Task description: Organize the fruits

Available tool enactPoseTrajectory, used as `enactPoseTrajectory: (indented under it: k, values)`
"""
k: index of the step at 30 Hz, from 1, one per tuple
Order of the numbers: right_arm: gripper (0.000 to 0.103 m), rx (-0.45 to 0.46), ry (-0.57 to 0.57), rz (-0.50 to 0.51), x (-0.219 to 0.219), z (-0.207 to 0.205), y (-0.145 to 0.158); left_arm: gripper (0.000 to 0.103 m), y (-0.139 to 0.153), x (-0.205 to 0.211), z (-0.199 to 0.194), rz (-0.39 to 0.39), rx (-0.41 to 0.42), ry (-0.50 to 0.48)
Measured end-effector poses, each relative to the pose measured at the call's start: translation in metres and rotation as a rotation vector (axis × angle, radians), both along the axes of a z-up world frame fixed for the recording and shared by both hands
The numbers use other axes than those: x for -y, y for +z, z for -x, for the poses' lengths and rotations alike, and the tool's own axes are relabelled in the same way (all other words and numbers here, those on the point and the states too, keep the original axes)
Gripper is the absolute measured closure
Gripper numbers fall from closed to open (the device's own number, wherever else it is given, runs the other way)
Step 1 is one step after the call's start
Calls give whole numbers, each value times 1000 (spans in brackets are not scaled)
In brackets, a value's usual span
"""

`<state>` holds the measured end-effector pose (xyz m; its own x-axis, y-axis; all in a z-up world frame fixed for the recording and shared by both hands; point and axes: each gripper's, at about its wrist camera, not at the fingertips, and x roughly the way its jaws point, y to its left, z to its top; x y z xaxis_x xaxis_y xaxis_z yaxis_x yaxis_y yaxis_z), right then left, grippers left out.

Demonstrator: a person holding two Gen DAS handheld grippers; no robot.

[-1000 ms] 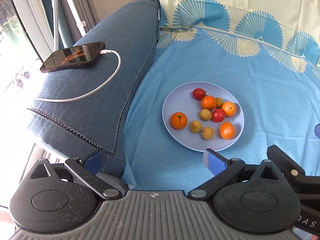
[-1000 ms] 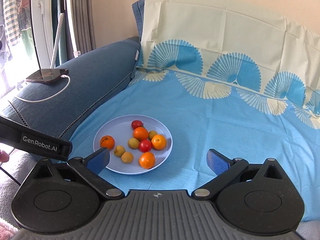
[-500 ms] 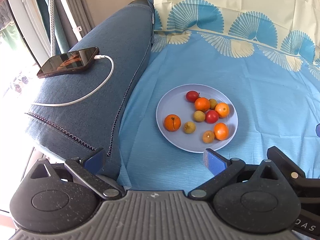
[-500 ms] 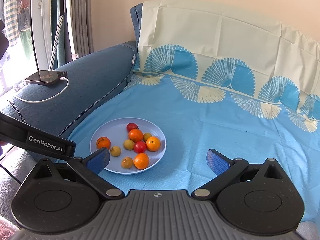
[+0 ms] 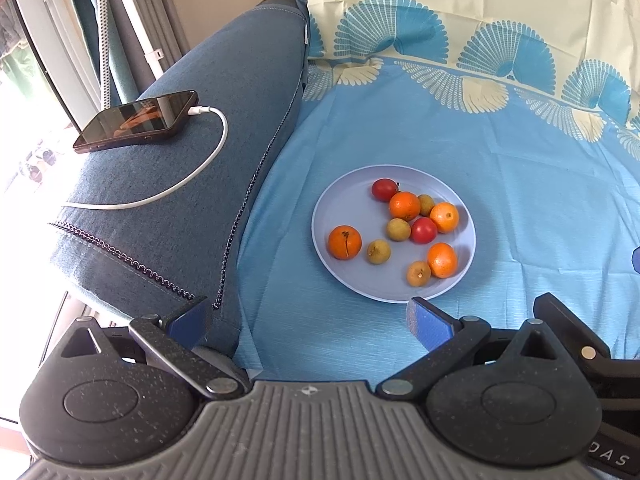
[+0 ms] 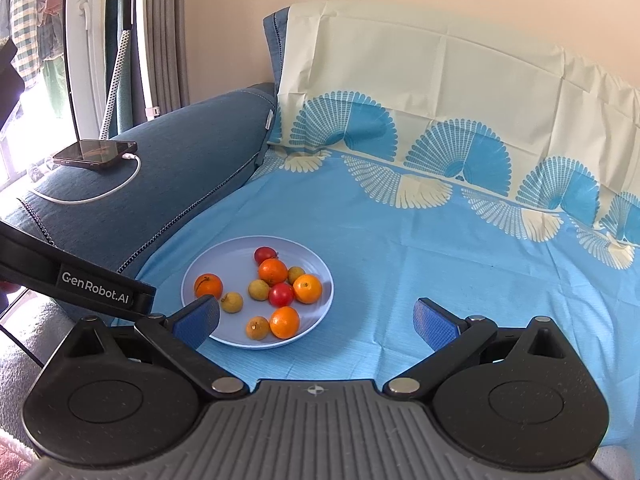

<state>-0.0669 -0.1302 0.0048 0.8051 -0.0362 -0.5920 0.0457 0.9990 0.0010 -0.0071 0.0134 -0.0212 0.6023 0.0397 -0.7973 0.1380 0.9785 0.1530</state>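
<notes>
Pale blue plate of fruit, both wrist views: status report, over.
Left gripper open, empty; right gripper open, empty. Round pale blue plate on the blue patterned sheet, nine small fruits on it, untouched. Nothing between fingers and plate.

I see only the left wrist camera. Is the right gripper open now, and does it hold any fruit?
Observer: The right gripper is open and holds nothing.
Operator: Where is the plate relative to it?
Observer: The plate lies left of its centre line. In the right wrist picture, its left finger covers the plate's near-left rim.
Operator: Does that camera see my left gripper?
Observer: Only the left gripper body: a black bar labelled GenRobot.AI comes in from the left edge and ends left of the plate.
</notes>
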Motion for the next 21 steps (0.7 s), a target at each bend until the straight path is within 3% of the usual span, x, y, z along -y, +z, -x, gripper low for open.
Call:
enactPoseTrajectory:
  k: [21]
  values:
    - [1,-3,-1,-2,1,0,-2,0,-1,2,-1,-6,-4,-3]
